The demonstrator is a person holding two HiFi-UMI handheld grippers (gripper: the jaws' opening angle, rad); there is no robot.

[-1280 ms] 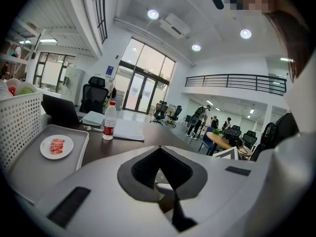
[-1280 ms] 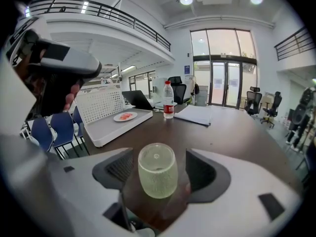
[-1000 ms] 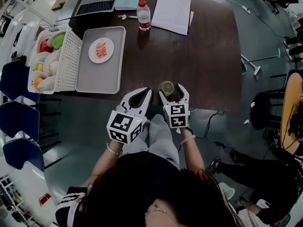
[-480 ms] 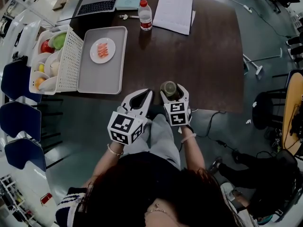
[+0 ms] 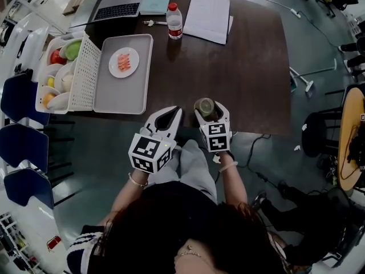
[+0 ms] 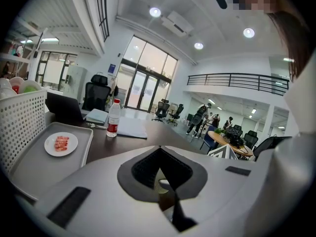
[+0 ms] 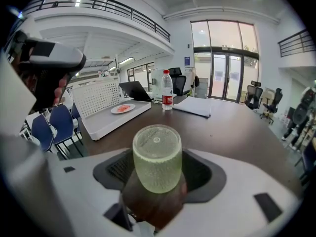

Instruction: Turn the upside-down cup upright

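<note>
**Head view:** The cup (image 5: 204, 106) stands base-up on the table (image 5: 251, 67), at the table's 6 o'clock edge. It sits between the jaws of the right gripper (image 5: 210, 108). The left gripper (image 5: 173, 114) lies at 9 o'clock of the cup, just beside it.

**Left gripper view:** The jaws are pressed together with nothing between them. A tray (image 6: 32, 172) lies at 9 o'clock.

**Right gripper view:** Both pads bear on the sides of the inverted cup. A bottle (image 7: 168, 90) stands at 12 o'clock, well beyond it.

The cup (image 5: 204, 107) stands at the table's (image 5: 245, 67) near edge, tray (image 5: 114, 93) left, bottle (image 5: 174, 20) behind, perhaps touching papers (image 5: 208, 15).
</note>
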